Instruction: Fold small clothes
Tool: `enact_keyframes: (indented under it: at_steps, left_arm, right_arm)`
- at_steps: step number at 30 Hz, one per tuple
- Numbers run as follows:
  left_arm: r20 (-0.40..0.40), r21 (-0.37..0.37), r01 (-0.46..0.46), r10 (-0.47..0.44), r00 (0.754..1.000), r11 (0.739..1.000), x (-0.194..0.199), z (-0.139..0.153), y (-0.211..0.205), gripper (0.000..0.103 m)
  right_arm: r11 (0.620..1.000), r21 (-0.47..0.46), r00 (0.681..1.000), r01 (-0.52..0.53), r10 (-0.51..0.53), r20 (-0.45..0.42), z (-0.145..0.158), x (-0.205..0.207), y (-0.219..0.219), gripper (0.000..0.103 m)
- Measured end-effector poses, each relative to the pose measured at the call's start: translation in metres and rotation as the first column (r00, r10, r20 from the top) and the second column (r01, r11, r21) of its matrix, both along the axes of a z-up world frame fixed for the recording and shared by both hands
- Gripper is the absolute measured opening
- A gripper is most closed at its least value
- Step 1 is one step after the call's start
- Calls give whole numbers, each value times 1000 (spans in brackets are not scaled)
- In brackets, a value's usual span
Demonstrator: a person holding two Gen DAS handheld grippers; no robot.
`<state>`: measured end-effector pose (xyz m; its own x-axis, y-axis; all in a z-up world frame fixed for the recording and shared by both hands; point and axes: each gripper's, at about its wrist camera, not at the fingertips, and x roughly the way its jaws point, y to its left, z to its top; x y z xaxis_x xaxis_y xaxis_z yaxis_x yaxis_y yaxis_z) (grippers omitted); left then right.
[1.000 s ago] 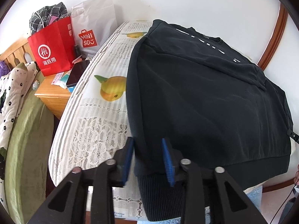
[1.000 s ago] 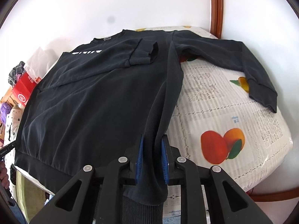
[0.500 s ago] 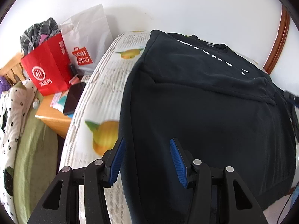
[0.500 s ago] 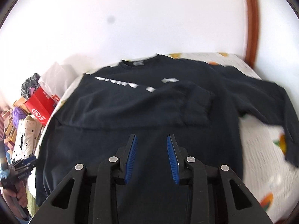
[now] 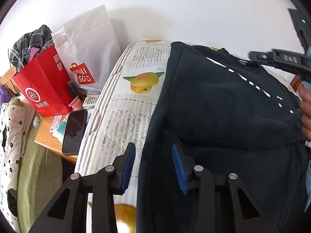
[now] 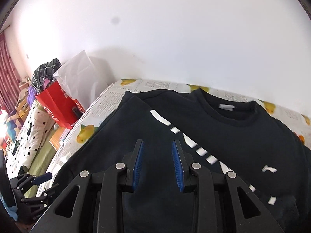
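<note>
Both jaws parted, seemingly empty, above black sweatshirt (image 6: 233,136)

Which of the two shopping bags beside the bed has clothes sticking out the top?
The red paper bag: dark checked fabric bulges from its top. The white Miniso bag behind it shows nothing sticking out.

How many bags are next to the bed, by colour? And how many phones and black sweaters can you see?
Red bag: 1
White bag: 1
Phone: 1
Black sweater: 1
Total: 4
</note>
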<state>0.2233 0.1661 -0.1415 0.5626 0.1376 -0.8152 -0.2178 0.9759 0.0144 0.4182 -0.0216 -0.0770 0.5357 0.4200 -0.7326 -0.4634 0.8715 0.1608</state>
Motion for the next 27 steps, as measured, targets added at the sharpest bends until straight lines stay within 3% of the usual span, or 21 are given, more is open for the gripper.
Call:
enact_keyframes:
  at_steps: [5, 10, 14, 18, 19, 21, 23, 27]
  left_arm:
    - [13, 12, -4, 4, 1000, 1000, 10, -11, 6, 30]
    - [39, -23, 10, -9, 999, 1000, 19, -15, 15, 29]
    - [59, -54, 29, -26, 998, 998, 25, -15, 18, 28]
    - [65, -75, 49, -44, 997, 996, 29, -16, 18, 19]
    - [65, -77, 55, -50, 997, 995, 30, -16, 18, 15]
    - [72, -81, 53, -47, 996, 995, 29, -17, 18, 13]
    - [80, -90, 45, -38, 996, 995, 28, -16, 20, 10]
    - [81, -160, 2, 11, 997, 987, 24, -18, 36, 7]
  right_arm:
    - [997, -3, 997, -71, 71, -27, -24, 54, 58, 30]
    - [994, 2, 992, -113, 113, -54, -52, 90, 104, 30]
    - [991, 42, 988, -127, 130, -86, -60, 110, 127, 30]
    - [988, 64, 984, -140, 146, -104, -66, 121, 141, 30]
    - [988, 55, 983, -145, 150, -104, -67, 122, 144, 29]
    - [987, 43, 983, -157, 160, -85, -70, 123, 148, 14]
    - [983, 27, 982, -180, 181, -51, -69, 121, 152, 8]
    - [974, 78, 977, -211, 212, -12, -53, 121, 158, 7]
